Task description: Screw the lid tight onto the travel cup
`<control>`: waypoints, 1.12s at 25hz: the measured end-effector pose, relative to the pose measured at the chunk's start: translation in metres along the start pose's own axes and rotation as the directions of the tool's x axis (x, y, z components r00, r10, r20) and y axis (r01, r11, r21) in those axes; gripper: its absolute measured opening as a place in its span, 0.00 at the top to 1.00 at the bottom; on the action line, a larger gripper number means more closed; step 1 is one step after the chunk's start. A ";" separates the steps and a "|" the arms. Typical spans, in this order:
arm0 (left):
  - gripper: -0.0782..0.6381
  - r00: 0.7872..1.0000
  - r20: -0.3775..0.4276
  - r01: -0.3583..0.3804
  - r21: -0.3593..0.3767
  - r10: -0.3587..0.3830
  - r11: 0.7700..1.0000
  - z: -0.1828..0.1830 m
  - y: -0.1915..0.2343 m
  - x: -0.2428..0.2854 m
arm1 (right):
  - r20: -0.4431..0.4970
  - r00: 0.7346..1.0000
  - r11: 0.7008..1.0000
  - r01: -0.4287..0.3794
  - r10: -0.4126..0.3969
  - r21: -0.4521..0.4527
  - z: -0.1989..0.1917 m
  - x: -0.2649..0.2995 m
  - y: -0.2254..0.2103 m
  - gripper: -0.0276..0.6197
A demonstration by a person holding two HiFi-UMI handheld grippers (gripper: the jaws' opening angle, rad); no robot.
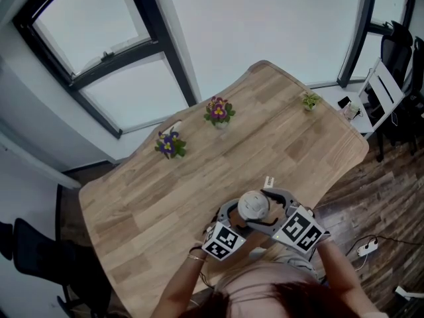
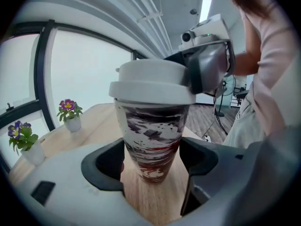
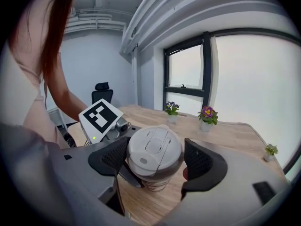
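Observation:
The travel cup [image 2: 153, 140], patterned in white, dark and red, stands upright on the wooden table [image 1: 165, 197] near its front edge. Its white lid [image 3: 154, 149] sits on top and is also visible in the head view [image 1: 254, 205]. My left gripper [image 2: 153, 166] straddles the cup's lower body, with a gap showing at the right jaw. My right gripper [image 3: 155, 161] straddles the lid from the other side, and a gap shows at its right jaw. Both are open, with their pads not pressing. In the head view the left gripper [image 1: 233, 218] and right gripper [image 1: 271, 207] flank the cup.
Two potted flowers [image 1: 170, 143] [image 1: 218, 111] and a small green plant [image 1: 310, 101] stand along the table's far side. Windows lie beyond. A dark office chair [image 1: 397, 45] and a white board are at the right. A power strip [image 1: 366, 248] lies on the floor.

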State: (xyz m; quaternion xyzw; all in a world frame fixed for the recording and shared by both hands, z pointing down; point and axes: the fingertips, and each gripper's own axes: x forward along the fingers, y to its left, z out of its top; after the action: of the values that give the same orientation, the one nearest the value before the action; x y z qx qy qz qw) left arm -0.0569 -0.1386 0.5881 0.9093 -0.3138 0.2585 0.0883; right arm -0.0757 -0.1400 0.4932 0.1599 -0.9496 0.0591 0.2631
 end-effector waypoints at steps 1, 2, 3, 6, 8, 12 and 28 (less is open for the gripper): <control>0.41 1.000 0.005 -0.010 0.005 0.010 1.000 0.000 0.001 0.001 | -0.008 1.000 1.000 -0.001 0.001 -0.007 -0.001 0.000 -0.001 0.41; 0.41 1.000 0.010 -0.021 0.005 0.021 1.000 0.001 0.001 0.001 | -0.013 1.000 1.000 0.000 0.000 -0.011 -0.001 0.000 -0.001 0.41; 0.41 0.999 0.015 -0.032 0.003 0.032 0.999 0.001 0.001 0.001 | -0.017 1.000 1.000 0.002 -0.003 -0.012 -0.001 0.000 -0.002 0.41; 0.41 0.997 0.029 -0.070 -0.014 0.071 0.997 0.001 0.001 0.001 | -0.021 0.999 0.999 0.039 -0.039 0.002 -0.001 -0.001 -0.002 0.41; 0.41 0.994 0.034 -0.103 -0.031 0.104 0.994 0.002 0.002 0.000 | -0.018 0.996 0.996 0.083 -0.083 0.024 0.000 -0.001 -0.002 0.41; 0.41 0.980 0.039 -0.193 -0.087 0.197 0.977 0.003 0.004 0.000 | -0.006 0.977 0.974 0.211 -0.211 0.078 0.001 -0.001 -0.005 0.41; 0.41 1.000 0.005 0.005 0.016 -0.005 1.000 -0.002 0.006 0.004 | 0.002 0.997 0.997 0.075 -0.075 0.016 -0.006 -0.001 -0.004 0.39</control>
State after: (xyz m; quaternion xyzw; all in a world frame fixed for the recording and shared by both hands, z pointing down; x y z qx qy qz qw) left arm -0.0592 -0.1446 0.5920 0.9115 -0.3095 0.2586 0.0810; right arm -0.0700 -0.1425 0.4982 0.1975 -0.9428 0.0564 0.2625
